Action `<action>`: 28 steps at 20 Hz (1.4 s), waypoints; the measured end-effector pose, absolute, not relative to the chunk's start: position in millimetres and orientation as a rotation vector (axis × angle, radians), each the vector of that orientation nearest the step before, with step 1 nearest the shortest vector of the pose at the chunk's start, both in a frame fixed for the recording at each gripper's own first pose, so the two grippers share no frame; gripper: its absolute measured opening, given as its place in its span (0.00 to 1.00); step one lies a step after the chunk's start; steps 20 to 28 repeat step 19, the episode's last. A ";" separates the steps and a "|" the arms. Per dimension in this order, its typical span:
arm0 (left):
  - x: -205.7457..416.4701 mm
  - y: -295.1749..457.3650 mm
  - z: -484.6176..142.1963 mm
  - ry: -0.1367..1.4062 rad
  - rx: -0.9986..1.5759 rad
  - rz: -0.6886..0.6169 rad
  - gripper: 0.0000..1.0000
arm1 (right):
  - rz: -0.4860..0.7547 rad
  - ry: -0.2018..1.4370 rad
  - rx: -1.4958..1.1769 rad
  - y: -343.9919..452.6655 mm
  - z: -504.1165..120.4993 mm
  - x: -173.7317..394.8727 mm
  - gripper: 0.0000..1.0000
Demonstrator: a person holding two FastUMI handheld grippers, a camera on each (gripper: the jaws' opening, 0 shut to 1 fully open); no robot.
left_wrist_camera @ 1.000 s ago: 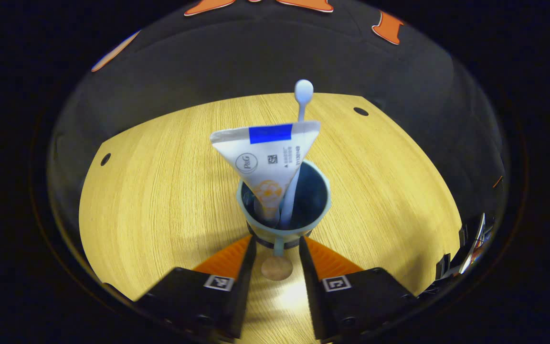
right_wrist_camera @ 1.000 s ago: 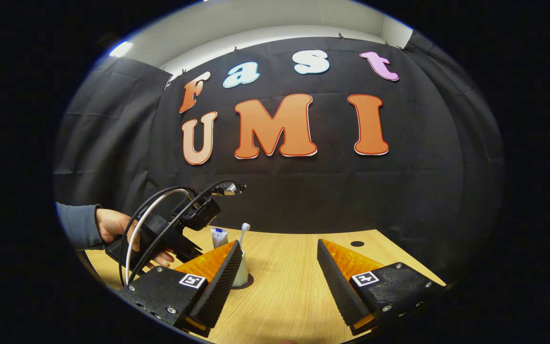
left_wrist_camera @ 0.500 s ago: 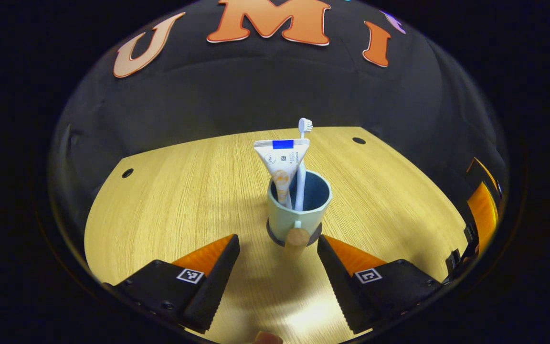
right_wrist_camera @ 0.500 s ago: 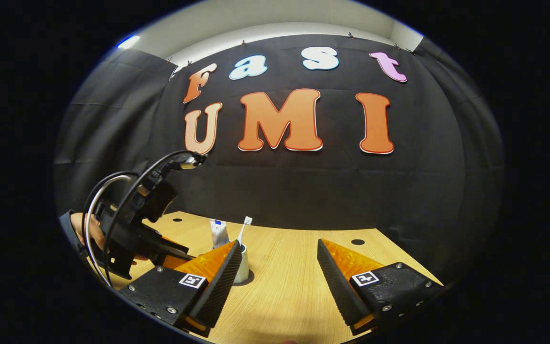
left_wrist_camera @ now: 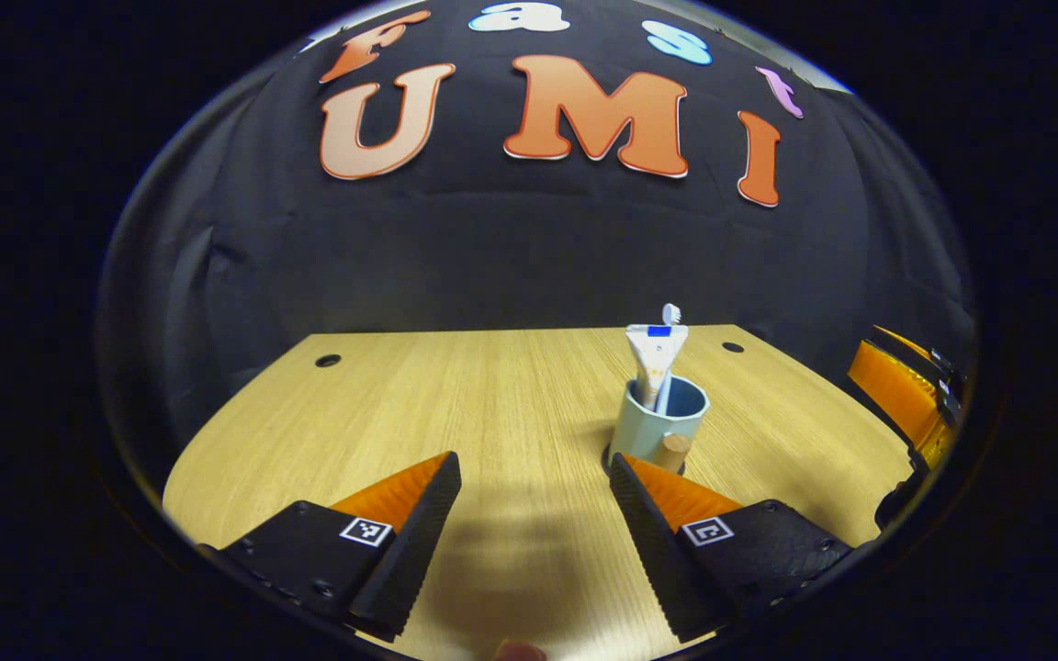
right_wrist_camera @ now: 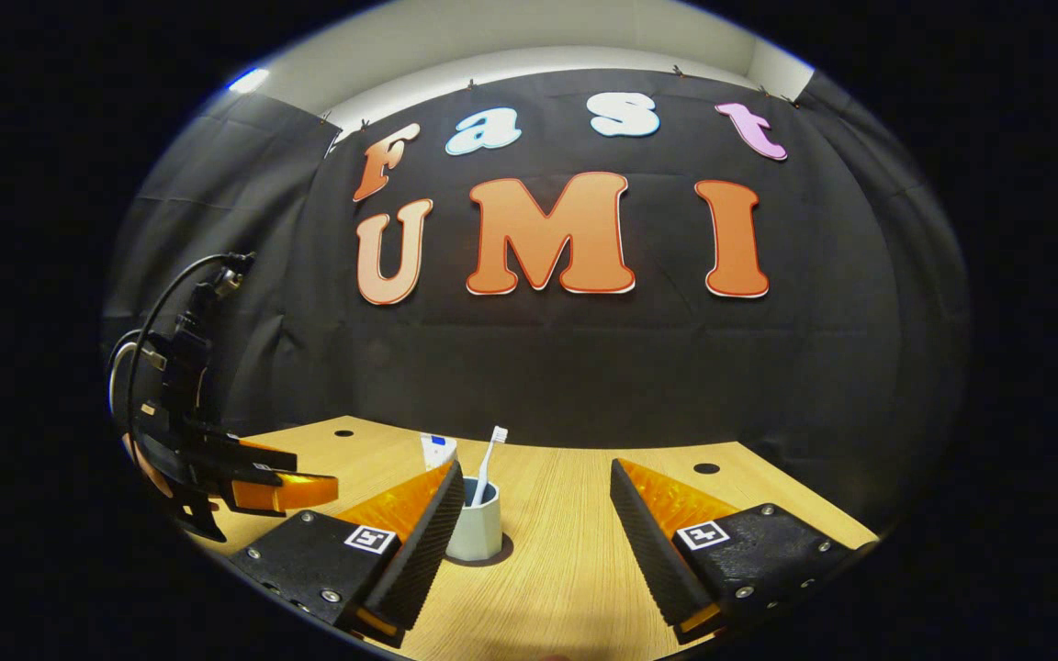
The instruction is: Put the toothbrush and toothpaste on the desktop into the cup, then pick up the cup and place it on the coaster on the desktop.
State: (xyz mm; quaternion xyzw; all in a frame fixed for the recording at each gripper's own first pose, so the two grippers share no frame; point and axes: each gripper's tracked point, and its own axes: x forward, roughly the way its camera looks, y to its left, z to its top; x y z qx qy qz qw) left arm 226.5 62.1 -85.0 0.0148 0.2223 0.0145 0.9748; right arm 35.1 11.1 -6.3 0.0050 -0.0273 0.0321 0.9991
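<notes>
A pale blue-green cup (left_wrist_camera: 653,424) with a round wooden handle knob (left_wrist_camera: 673,452) stands upright on a dark coaster (left_wrist_camera: 606,456) on the wooden desktop (left_wrist_camera: 455,404). A white toothpaste tube (left_wrist_camera: 656,360) and a white toothbrush (left_wrist_camera: 670,315) stick up out of it. My left gripper (left_wrist_camera: 534,464) is open and holds nothing; the cup stands just beyond its right finger, apart from it. In the right gripper view the cup (right_wrist_camera: 477,528) and coaster (right_wrist_camera: 503,554) sit by the left finger of my open, empty right gripper (right_wrist_camera: 536,470); toothbrush (right_wrist_camera: 490,456) and toothpaste (right_wrist_camera: 437,449) rise above it.
The desktop has small round holes near its back corners (left_wrist_camera: 328,361) (left_wrist_camera: 732,348). The black cloth wall hangs right behind the table. My left gripper (right_wrist_camera: 249,477) with its cables shows at the left of the right gripper view; my right gripper (left_wrist_camera: 901,395) shows at the left gripper view's right edge.
My left gripper has opened off the cup's handle and drawn back, up and to the left, leaving the cup on the coaster. The right gripper has barely moved.
</notes>
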 end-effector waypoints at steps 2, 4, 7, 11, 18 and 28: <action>229.1 74.1 -76.8 0.393 0.035 0.063 0.98 | 0.053 -0.080 0.008 15.5 -0.2 35.2 0.95; 233.4 85.1 -62.7 0.304 0.040 0.098 0.98 | 0.053 -0.103 0.015 21.8 5.5 34.6 0.95; 244.6 97.1 -36.4 0.156 0.051 0.139 0.98 | 0.056 -0.128 0.026 30.5 11.3 32.8 0.95; 252.0 101.8 -10.1 0.009 0.063 0.157 0.97 | 0.058 -0.164 0.018 38.1 19.8 31.2 0.95; 254.2 98.8 7.1 -0.078 0.046 0.150 0.97 | 0.078 -0.221 0.011 48.5 30.2 29.9 0.95; 254.5 98.0 2.8 -0.059 0.032 0.151 0.97 | 0.079 -0.216 0.010 48.0 28.8 31.4 0.95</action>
